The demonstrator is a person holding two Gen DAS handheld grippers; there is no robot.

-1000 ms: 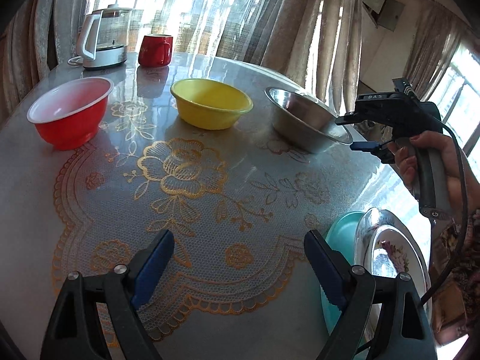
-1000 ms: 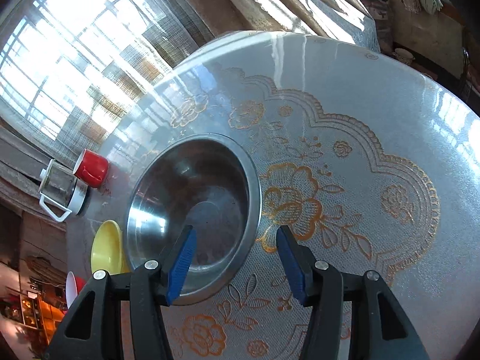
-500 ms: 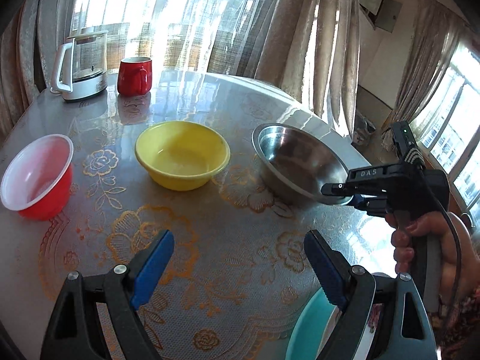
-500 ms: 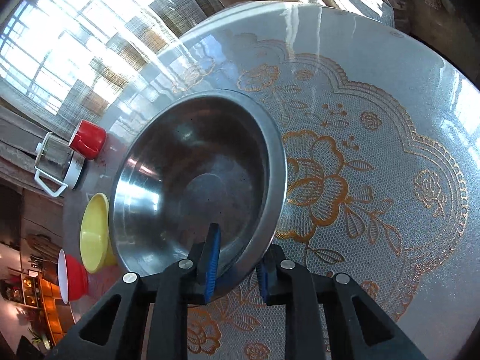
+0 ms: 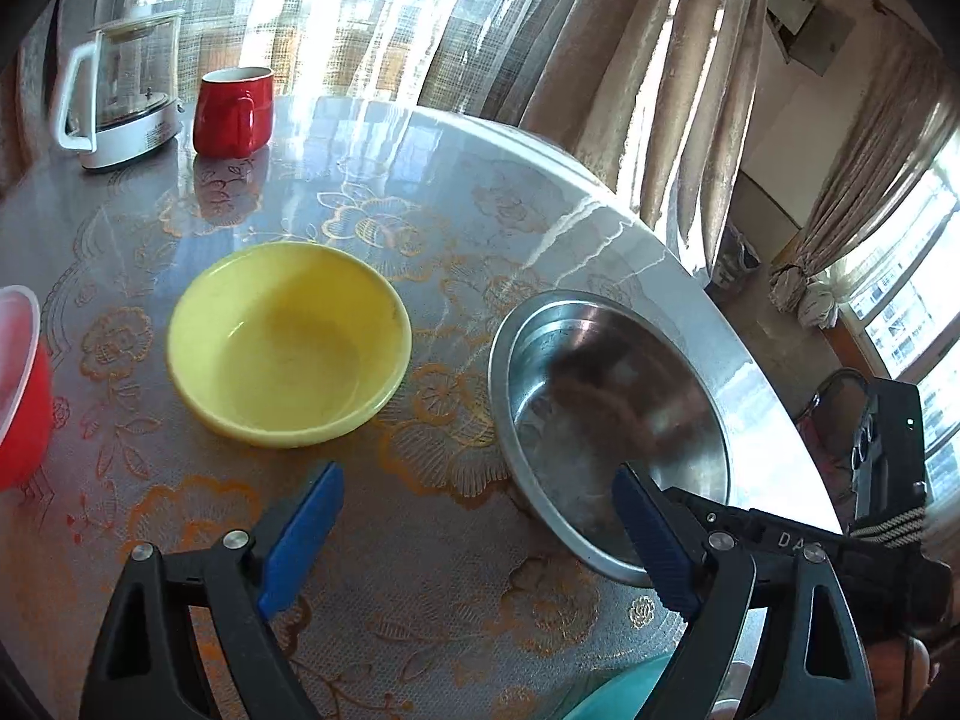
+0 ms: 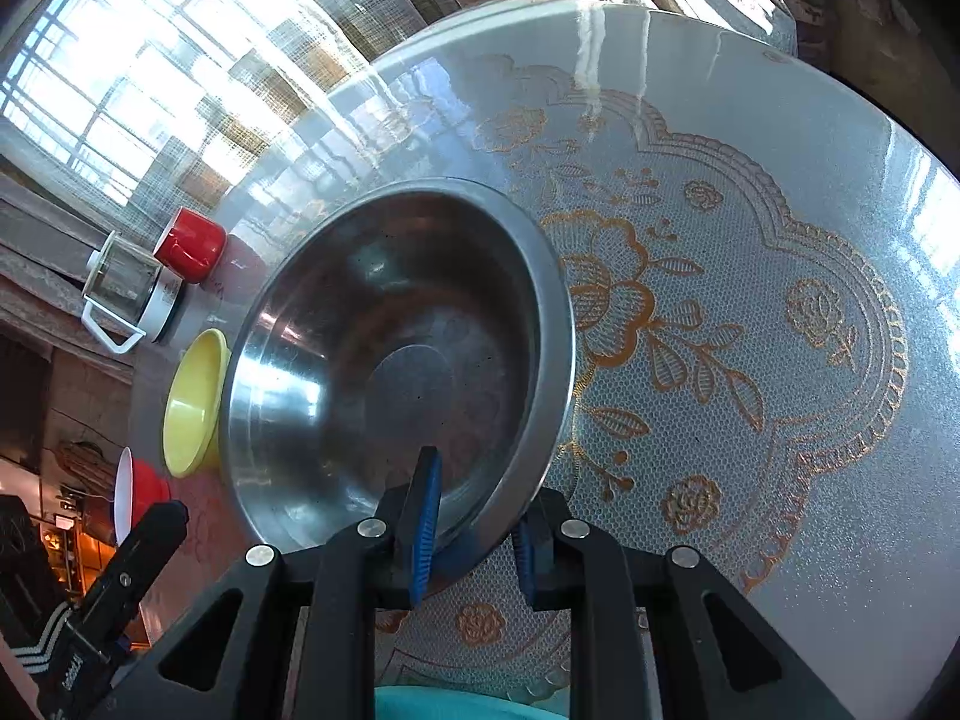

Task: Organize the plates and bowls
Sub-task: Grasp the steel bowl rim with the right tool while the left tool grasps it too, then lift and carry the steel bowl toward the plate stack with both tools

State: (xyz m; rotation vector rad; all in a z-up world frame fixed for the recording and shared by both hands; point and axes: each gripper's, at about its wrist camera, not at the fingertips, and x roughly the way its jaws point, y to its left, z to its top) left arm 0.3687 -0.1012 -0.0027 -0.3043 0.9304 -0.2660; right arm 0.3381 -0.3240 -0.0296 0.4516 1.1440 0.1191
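The right gripper [image 6: 471, 525] has closed since a second ago: its jaws, then spread wide before the steel bowl [image 6: 396, 360], now pinch the bowl's near rim at 6 o'clock in the right wrist view. The bowl looks tipped up off the table [image 6: 750, 192] (hard to be sure), so stacking can likely begin. The left gripper [image 5: 474, 540] hangs wide open, holding nothing, the yellow bowl [image 5: 288, 342] at its 11 o'clock.
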